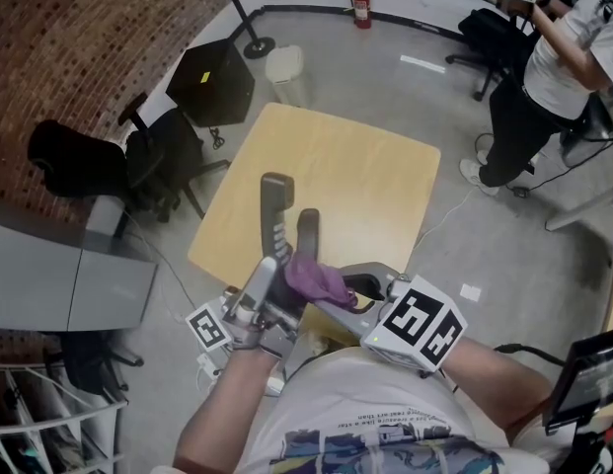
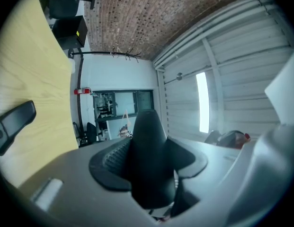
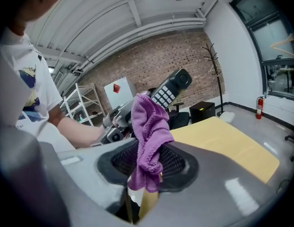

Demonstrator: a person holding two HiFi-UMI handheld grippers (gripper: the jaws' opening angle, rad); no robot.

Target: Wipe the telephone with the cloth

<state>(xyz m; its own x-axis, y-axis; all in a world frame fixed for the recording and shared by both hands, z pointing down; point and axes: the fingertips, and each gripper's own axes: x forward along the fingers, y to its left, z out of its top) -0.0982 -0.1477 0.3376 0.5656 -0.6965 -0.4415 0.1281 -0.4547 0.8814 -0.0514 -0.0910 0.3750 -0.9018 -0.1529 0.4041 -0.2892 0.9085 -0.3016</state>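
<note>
The telephone [image 1: 275, 210] is a grey cordless handset that stands upright above the wooden table [image 1: 375, 181]. My left gripper [image 1: 270, 267] is shut on its lower end. In the left gripper view that end [image 2: 147, 160] fills the space between the jaws. In the right gripper view its keypad [image 3: 164, 95] faces me, just beyond the cloth. The purple cloth [image 1: 319, 278] is bunched beside the handset, and my right gripper [image 1: 334, 290] is shut on it. A fold of the cloth [image 3: 147, 136] sticks up out of my right gripper [image 3: 142, 176].
A dark elongated object [image 1: 308, 233] lies on the table next to the handset, also seen in the left gripper view [image 2: 14, 124]. Black office chairs [image 1: 158, 161], a black box [image 1: 212, 82] and a white bin [image 1: 286, 72] stand beyond the table. A person [image 1: 543, 77] stands far right.
</note>
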